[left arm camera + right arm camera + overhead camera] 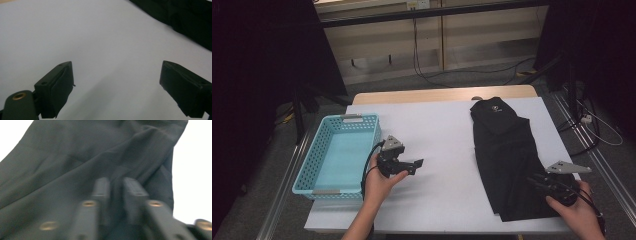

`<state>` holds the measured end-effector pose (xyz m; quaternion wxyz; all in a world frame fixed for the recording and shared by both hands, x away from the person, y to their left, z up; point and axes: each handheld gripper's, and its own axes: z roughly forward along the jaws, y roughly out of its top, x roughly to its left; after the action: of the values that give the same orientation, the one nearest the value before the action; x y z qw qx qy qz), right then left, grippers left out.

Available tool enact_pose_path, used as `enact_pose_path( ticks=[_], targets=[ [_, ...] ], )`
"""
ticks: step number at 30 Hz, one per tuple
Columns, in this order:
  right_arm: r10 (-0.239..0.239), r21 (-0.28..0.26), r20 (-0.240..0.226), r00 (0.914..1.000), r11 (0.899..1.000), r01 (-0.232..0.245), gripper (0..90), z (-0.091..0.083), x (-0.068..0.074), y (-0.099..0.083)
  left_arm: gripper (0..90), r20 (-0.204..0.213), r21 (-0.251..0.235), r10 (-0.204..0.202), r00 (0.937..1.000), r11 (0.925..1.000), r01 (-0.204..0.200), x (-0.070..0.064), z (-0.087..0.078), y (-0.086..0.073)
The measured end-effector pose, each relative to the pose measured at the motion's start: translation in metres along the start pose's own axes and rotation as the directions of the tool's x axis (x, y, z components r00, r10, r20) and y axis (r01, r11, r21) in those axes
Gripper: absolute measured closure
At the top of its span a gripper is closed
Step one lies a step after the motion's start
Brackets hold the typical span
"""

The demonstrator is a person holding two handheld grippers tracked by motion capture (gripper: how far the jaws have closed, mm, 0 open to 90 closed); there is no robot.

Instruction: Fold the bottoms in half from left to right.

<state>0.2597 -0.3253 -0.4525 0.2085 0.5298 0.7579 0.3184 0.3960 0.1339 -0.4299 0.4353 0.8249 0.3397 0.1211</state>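
Observation:
A black folded garment (504,150) lies lengthwise on the right half of the white-covered table (437,135). My right gripper (533,181) rests on the garment's near end, its jaws pressed together on a ridge of the dark cloth (75,157); in the right gripper view the gripper (116,185) shows only a narrow cloth-filled gap. My left gripper (416,164) hovers over bare table left of centre, held in a hand. Its jaws stand wide apart with nothing between them (116,72). The garment's edge (190,20) crosses the top right of the left gripper view.
A light blue perforated basket (307,170) with nothing in it sits at the table's left edge, just left of my left hand. Bare white table lies between the two grippers. Beyond the far edge are cables on the floor and dark stands.

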Motion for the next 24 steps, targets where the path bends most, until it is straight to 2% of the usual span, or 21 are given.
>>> enact_pose_path(
  ticks=[1, 3, 7, 13, 17, 18, 20, 22, 24],
  targets=[
    [-0.007, 0.004, -0.005, 1.0000, 1.000, 0.007, 87.0, -0.001, 0.000, 0.000, 12.2, -0.002, 0.002, 0.000, 1.0000, 1.0000, 0.000, -0.001, 0.000, 0.000],
    [-0.009, 0.002, -0.022, 0.9997, 1.000, 0.009, 89.2, -0.004, -0.001, -0.001, 12.2, -0.003, 0.003, 0.004, 1.0000, 1.0000, -0.004, -0.001, 0.001, -0.001],
    [0.034, -0.020, -0.049, 0.9982, 0.999, -0.035, 90.0, -0.014, -0.009, -0.005, 12.2, 0.001, 0.000, -0.010, 1.0000, 1.0000, 0.010, -0.001, -0.001, 0.000],
    [0.051, -0.016, -0.045, 0.9977, 0.999, -0.052, 90.0, -0.032, -0.021, -0.013, 12.2, 0.000, 0.007, 0.001, 1.0000, 1.0000, -0.001, -0.001, 0.000, 0.000],
    [0.064, -0.009, -0.039, 0.9972, 0.998, -0.064, 89.6, -0.037, -0.028, -0.021, 12.2, -0.003, 0.004, 0.001, 1.0000, 1.0000, -0.001, -0.001, 0.000, 0.000],
    [0.066, -0.007, -0.030, 0.9973, 0.998, -0.067, 87.9, -0.038, -0.030, -0.023, 12.2, -0.005, 0.006, 0.004, 1.0000, 1.0000, -0.004, -0.001, -0.001, 0.000],
    [0.067, -0.011, -0.010, 0.9977, 0.998, -0.067, 75.4, -0.037, -0.030, -0.025, 12.2, 0.004, 0.007, -0.005, 1.0000, 1.0000, 0.005, -0.001, 0.000, -0.001],
    [0.058, -0.020, -0.004, 0.9983, 0.998, -0.058, 69.2, -0.036, -0.027, -0.022, 12.2, -0.002, 0.010, -0.004, 1.0000, 0.9999, 0.004, -0.001, 0.001, -0.001],
    [0.030, -0.028, -0.006, 0.9995, 0.999, -0.030, 62.0, -0.033, -0.021, -0.016, 12.2, -0.003, 0.016, -0.001, 1.0000, 0.9999, 0.001, -0.001, 0.001, -0.002]
  ],
)
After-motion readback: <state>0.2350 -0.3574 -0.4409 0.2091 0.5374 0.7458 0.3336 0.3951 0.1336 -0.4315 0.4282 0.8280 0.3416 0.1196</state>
